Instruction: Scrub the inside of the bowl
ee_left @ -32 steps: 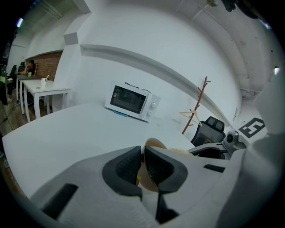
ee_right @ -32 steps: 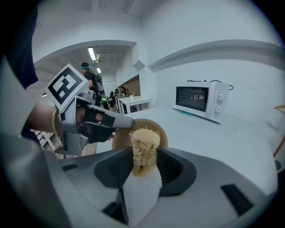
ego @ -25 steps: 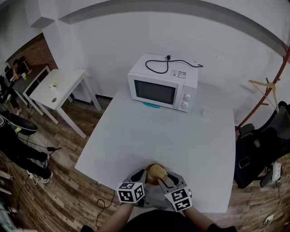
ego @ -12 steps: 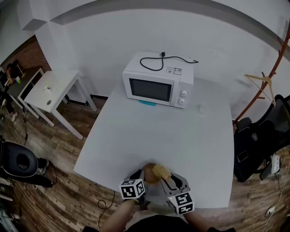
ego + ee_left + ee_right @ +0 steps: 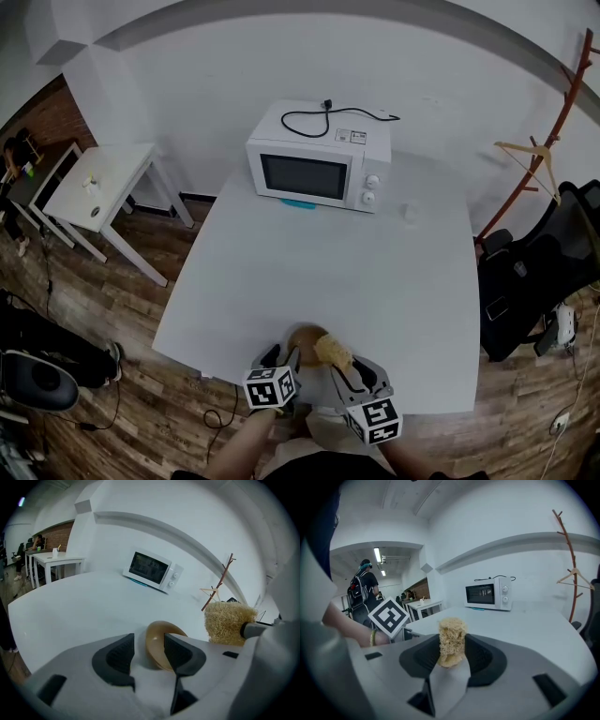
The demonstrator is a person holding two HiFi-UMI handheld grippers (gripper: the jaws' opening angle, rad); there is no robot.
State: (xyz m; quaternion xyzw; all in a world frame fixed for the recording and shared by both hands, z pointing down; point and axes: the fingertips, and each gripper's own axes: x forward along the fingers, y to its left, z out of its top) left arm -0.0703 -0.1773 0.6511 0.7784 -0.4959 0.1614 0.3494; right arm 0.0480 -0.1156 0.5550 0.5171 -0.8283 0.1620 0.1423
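A tan bowl [image 5: 305, 338] sits at the table's near edge, tipped on its side in the left gripper view [image 5: 160, 641]. My left gripper [image 5: 149, 651] has the bowl's rim between its jaws, which are opening. The rim lies against the right pad [image 5: 180, 654], and a gap shows at the left pad. My right gripper [image 5: 452, 656] is shut on a straw-coloured scrubber [image 5: 451, 639]. The scrubber [image 5: 333, 352] hangs just right of the bowl, outside it, and also shows in the left gripper view [image 5: 228, 623].
A white microwave [image 5: 319, 169] with its cable on top stands at the far side of the white table [image 5: 328, 272]. A small white side table [image 5: 94, 192] stands to the left. A coat stand [image 5: 539, 150] and a dark chair [image 5: 534, 281] stand to the right.
The scrubber has moved off the bowl towards the right, so more of the bowl shows. The left fingers stand wider apart than before.
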